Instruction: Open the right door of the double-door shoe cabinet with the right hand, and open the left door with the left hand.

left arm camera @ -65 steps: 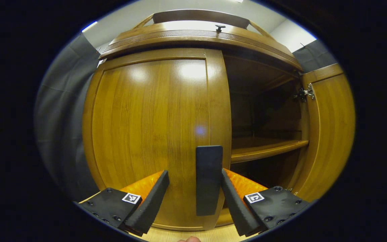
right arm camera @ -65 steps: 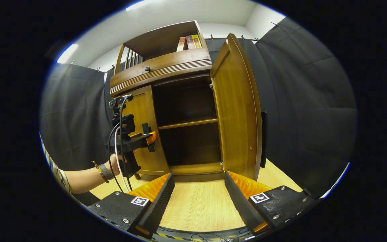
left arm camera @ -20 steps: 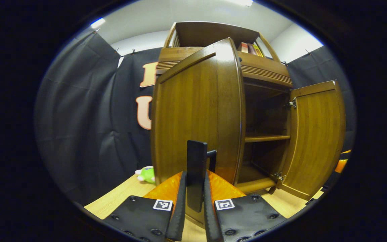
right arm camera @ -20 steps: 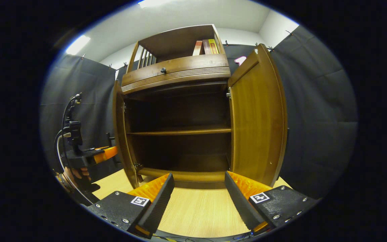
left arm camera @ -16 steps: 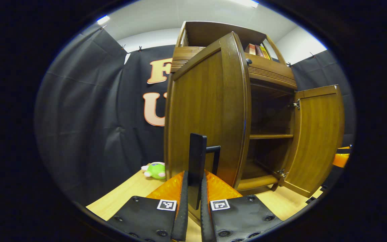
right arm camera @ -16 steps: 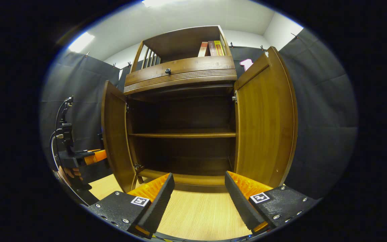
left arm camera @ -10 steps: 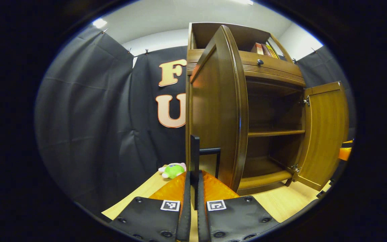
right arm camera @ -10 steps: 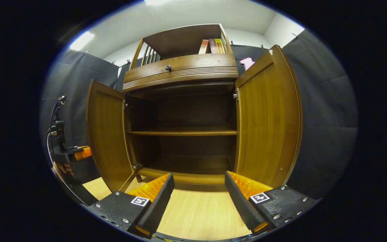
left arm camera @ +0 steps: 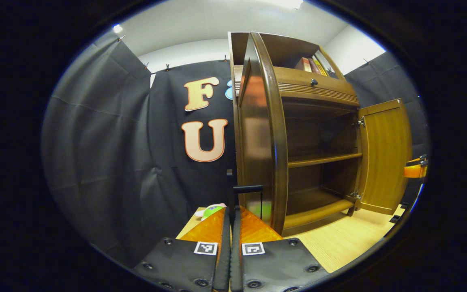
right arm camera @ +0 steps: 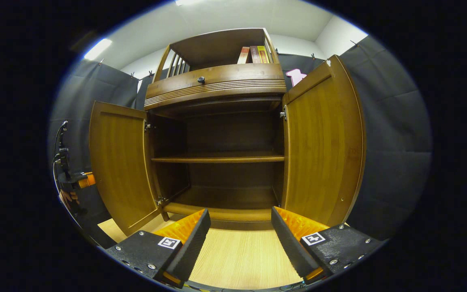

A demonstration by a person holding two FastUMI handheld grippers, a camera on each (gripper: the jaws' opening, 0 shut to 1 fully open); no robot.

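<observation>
both cabinet doors stand swung wide; right claw gapes over the floor

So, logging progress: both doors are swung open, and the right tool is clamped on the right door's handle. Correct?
Not quite. Both doors are open, but the right tool is open and holds nothing, clear of the right door, as the right gripper view shows. The left door is open too.

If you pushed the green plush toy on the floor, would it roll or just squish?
The green plush toy looks soft and rounded, so it would probably squish and slide on the smooth wooden floor rather than roll far. It likely weighs very little.
</observation>
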